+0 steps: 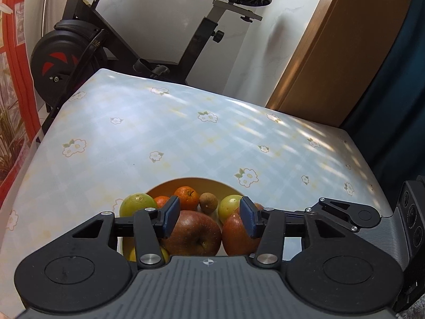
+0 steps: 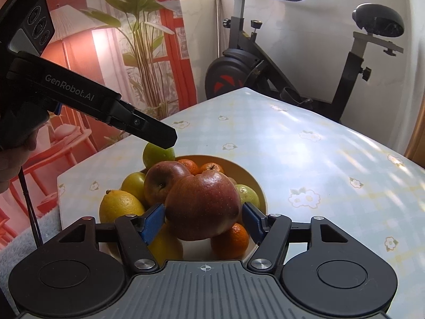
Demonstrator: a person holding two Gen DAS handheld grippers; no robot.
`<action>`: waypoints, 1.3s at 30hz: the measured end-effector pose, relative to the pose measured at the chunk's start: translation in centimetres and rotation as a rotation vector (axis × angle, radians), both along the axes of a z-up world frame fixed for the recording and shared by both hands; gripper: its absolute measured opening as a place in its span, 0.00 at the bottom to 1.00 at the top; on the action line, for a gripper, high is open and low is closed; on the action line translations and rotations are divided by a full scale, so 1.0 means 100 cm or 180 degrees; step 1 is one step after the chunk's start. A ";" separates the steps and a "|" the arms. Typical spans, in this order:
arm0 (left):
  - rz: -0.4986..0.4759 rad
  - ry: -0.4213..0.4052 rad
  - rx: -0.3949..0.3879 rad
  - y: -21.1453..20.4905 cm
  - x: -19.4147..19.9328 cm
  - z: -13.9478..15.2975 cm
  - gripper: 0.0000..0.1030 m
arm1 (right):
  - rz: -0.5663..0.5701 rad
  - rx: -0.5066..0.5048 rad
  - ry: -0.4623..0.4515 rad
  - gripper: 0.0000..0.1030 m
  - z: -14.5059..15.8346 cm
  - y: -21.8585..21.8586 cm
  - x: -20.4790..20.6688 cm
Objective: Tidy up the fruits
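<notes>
All the fruit in view sits heaped in the bowl on the worktop, which fits a sorted pile or one awaiting sorting. The right tongs flank the top apple, whether touching is unclear. The left tongs hang parted above another apple.

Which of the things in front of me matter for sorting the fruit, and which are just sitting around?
For the job:
- yellow bowl
- red apples
- lemon
- green fruits
- mandarins
- small brown fruit
- left claw, open
- right claw, open around an apple

Just lying about:
- exercise bike
- floral tablecloth
- potted plant
- wooden door
</notes>
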State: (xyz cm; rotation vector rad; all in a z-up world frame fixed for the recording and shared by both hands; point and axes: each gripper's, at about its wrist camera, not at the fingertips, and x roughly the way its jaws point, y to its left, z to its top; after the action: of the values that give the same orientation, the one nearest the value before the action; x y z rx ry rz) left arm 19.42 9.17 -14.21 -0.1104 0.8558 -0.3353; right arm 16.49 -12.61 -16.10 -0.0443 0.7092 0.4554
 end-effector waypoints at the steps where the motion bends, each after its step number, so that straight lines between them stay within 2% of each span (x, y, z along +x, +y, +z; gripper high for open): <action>1: 0.0023 -0.0012 0.0011 0.002 -0.001 0.001 0.52 | -0.0019 0.0001 -0.0002 0.59 0.001 0.000 0.000; 4: 0.0092 -0.0046 0.0049 0.009 -0.005 0.002 0.55 | -0.0064 -0.0038 -0.0012 0.59 0.002 0.001 -0.001; 9: 0.0215 -0.0196 0.0259 0.013 -0.017 0.004 0.74 | -0.0188 -0.0102 -0.0034 0.59 0.001 0.004 -0.004; 13: 0.0259 -0.0293 0.0401 0.013 -0.027 0.004 0.79 | -0.0327 -0.0114 -0.0055 0.61 0.002 0.003 -0.009; 16: 0.0289 -0.0323 0.0439 0.015 -0.034 0.005 0.83 | -0.0469 -0.0120 -0.0095 0.67 0.005 0.001 -0.014; 21: 0.0297 -0.0488 0.0395 0.012 -0.047 0.016 0.92 | -0.0695 -0.0084 -0.0177 0.91 0.016 -0.004 -0.024; 25: 0.0290 -0.0665 0.0422 0.006 -0.060 0.028 0.93 | -0.0949 0.0041 -0.0150 0.99 0.025 -0.011 -0.032; 28: 0.0264 -0.0767 0.0356 0.004 -0.072 0.040 0.93 | -0.1176 0.0169 -0.0106 1.00 0.038 -0.016 -0.043; 36: 0.0283 -0.1233 0.0332 -0.012 -0.113 0.092 0.93 | -0.1494 0.0421 -0.0404 1.00 0.090 -0.024 -0.088; 39: 0.0259 -0.1377 0.0285 -0.018 -0.128 0.108 0.93 | -0.1616 0.0417 -0.0515 1.00 0.109 -0.024 -0.104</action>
State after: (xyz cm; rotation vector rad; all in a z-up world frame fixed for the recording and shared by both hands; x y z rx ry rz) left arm 6.63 7.37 -3.40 0.0118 0.4356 -0.2317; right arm 6.12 -15.00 -5.17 0.2165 0.5054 0.0094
